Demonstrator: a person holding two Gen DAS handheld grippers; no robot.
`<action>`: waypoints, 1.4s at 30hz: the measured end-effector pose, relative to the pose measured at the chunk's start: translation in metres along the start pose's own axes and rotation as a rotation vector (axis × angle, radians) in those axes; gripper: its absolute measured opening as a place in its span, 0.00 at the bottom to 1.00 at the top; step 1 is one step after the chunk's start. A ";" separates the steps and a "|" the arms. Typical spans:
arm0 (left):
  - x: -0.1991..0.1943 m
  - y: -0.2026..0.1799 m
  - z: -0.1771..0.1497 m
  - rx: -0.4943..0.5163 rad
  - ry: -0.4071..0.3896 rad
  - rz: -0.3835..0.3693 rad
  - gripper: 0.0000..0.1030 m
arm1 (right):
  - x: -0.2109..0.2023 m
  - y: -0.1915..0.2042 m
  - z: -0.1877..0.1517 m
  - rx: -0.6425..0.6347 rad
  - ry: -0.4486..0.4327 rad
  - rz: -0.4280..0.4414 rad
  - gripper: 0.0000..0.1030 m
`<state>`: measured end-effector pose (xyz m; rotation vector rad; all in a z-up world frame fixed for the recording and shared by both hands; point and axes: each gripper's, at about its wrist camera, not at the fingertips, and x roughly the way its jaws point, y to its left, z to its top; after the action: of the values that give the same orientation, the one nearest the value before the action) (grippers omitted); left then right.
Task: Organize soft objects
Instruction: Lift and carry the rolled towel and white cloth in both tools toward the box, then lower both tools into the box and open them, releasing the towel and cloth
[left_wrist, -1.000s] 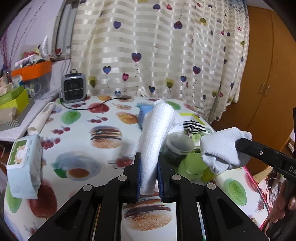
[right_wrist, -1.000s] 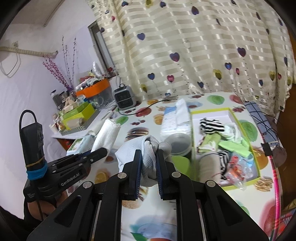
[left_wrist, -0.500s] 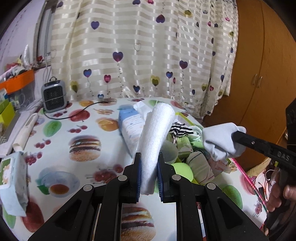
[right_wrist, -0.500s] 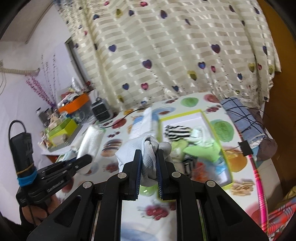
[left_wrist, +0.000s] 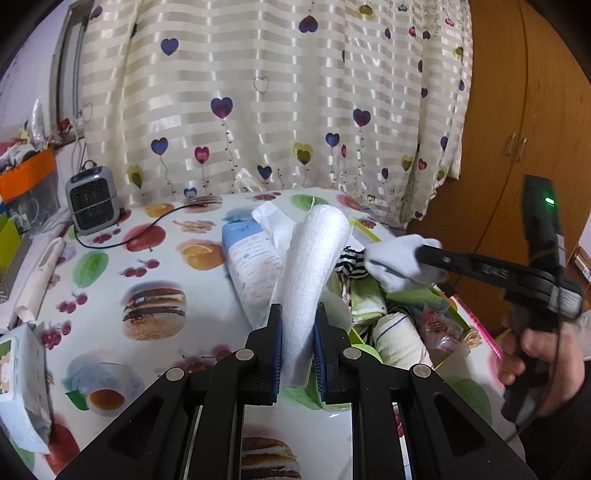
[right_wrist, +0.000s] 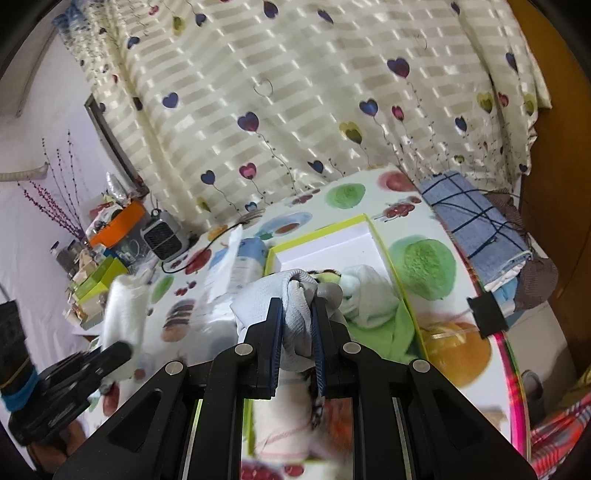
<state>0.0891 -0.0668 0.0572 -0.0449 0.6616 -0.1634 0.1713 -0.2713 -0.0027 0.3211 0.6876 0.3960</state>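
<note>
The left gripper (left_wrist: 297, 325) has its jaws closed tight on a rolled white foam sheet (left_wrist: 314, 273), the blue pads pressing its lower end from both sides; the roll stands up out of the jaws and leans toward one o'clock, its rounded top above the near edge of the box. The right gripper (right_wrist: 297, 317) has its jaws pinched on a bunched light grey cloth (right_wrist: 291, 310), folds of which spill out at eleven o'clock and one o'clock of the fingertips. In the left wrist view that same gripper reaches in from three o'clock, nearly level, with the grey cloth hanging off its tip just right of the foam roll, and the person's right hand (left_wrist: 535, 354) is wrapped around its handle at four o'clock. Both tools point forward and downward over the fruit-print tablecloth (left_wrist: 110, 266). The yellow-rimmed box (right_wrist: 373, 229) lies directly under the right gripper, holding green, white and striped soft items, its far end bare. A blue-and-white wipes pack (left_wrist: 251, 262) lies at eleven o'clock of the left gripper, beside the box. The right wrist view is blurred toward its left side.
</note>
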 end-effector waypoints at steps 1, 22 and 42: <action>0.001 0.000 0.000 0.001 0.002 0.003 0.13 | 0.007 -0.001 0.002 0.000 0.009 -0.001 0.15; 0.036 -0.012 0.016 0.025 0.045 0.006 0.13 | 0.048 -0.029 0.057 0.094 -0.068 -0.023 0.15; 0.069 -0.050 0.045 0.073 0.056 -0.033 0.13 | 0.032 -0.039 0.039 0.053 -0.018 -0.067 0.44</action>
<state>0.1633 -0.1283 0.0552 0.0193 0.7109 -0.2217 0.2297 -0.2969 -0.0076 0.3507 0.6904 0.3111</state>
